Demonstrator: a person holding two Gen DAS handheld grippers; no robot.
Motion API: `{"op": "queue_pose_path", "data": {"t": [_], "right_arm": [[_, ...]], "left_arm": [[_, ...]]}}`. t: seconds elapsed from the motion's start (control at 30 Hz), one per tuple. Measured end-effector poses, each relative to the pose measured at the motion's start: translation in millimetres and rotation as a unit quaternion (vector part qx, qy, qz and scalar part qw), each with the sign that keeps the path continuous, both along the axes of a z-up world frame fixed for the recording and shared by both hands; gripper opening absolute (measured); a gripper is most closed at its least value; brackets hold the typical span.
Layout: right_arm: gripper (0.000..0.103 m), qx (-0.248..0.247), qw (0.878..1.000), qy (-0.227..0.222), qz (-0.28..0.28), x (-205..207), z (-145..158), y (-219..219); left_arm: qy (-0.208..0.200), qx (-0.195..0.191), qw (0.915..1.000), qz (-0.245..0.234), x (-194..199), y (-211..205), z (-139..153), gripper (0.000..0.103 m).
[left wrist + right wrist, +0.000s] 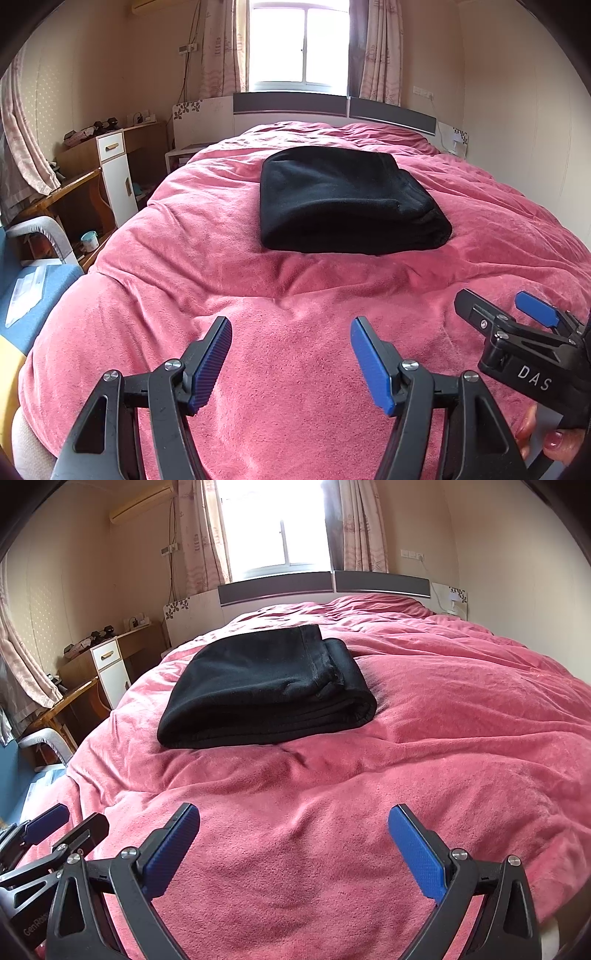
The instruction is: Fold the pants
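Black pants (343, 201) lie folded into a thick rectangular stack on the pink bed cover (229, 280), its layered edges facing the right side. In the right wrist view the pants (258, 690) sit ahead and left of centre, a seamed hem on top. My left gripper (291, 325) hovers open over the near part of the bed, well short of the pants, holding nothing. My right gripper (293, 812) is open too and empty, at a similar distance. The right gripper (498, 306) shows at the lower right of the left wrist view, held by a hand (550, 439).
A headboard (332, 107) and a bright window (299, 44) lie beyond the bed. Left of the bed stand a wooden desk with a white drawer unit (114, 166), a blue chair (40, 280) and a small cup (89, 240). A wall runs along the right.
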State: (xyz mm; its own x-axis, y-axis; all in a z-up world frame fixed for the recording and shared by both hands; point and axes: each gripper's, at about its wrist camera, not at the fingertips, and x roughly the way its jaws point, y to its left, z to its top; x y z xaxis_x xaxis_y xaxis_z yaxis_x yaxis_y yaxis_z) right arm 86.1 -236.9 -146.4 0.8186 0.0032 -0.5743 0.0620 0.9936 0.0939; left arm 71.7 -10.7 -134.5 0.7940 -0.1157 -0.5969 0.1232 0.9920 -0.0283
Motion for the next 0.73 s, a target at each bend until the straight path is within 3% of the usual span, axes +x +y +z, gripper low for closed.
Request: {"op": "queue_pose_path", "data": {"t": [0.37,0.73], "right_arm": [[0.103,0.0,1.0,0.01,-0.006,4,-5,-3],[0.103,0.018,0.999,0.031,-0.032,15,-16,-24]], "left_arm": [[0.016,0.0,0.9997,-0.021,6,-8,-3,0.068],[0.036,-0.006,0.9993,0.0,24,-8,-14,0.068]]}}
